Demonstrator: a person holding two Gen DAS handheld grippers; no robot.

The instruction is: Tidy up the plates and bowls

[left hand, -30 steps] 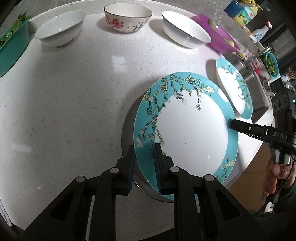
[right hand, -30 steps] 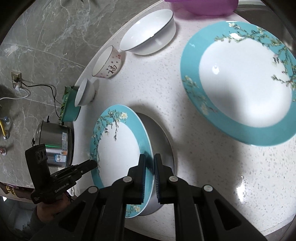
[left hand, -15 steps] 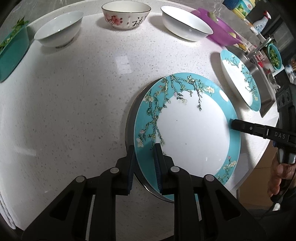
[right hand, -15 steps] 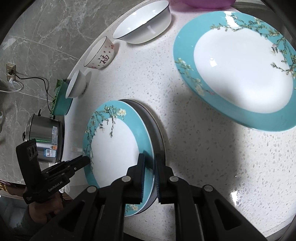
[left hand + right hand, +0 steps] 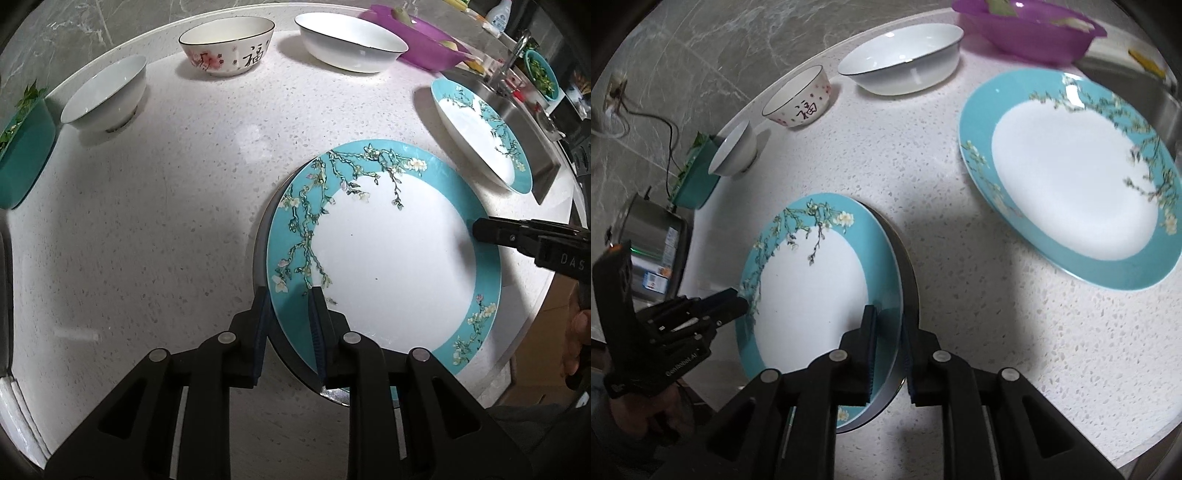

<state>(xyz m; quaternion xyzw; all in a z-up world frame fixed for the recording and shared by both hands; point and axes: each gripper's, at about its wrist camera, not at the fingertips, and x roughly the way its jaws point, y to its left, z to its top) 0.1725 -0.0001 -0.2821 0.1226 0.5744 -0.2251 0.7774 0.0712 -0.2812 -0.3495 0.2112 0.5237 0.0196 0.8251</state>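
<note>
A teal-rimmed blossom plate (image 5: pixel 388 254) sits low over the white counter, a dark shadow close under it. My left gripper (image 5: pixel 288 295) is shut on its near rim. My right gripper (image 5: pixel 886 314) is shut on the opposite rim of the same plate (image 5: pixel 812 291), and its finger shows at the plate's right edge in the left wrist view (image 5: pixel 491 230). A second, larger teal plate (image 5: pixel 1071 177) lies flat to the right and also shows in the left wrist view (image 5: pixel 480 129). Three bowls stand at the back: a small white bowl (image 5: pixel 105 94), a flowered bowl (image 5: pixel 227 44), a wide white bowl (image 5: pixel 351 40).
A purple basin (image 5: pixel 428 48) stands behind the wide bowl. A teal box with greens (image 5: pixel 22 147) is at the far left. A steel sink (image 5: pixel 517 103) lies at the right. A steel cooker (image 5: pixel 650 243) stands beyond the counter's left edge (image 5: pixel 690 266).
Both grippers have lowered the held plate toward the counter; its shadow has shrunk to a thin sliver. Both cameras sit lower and closer to the bowls.
</note>
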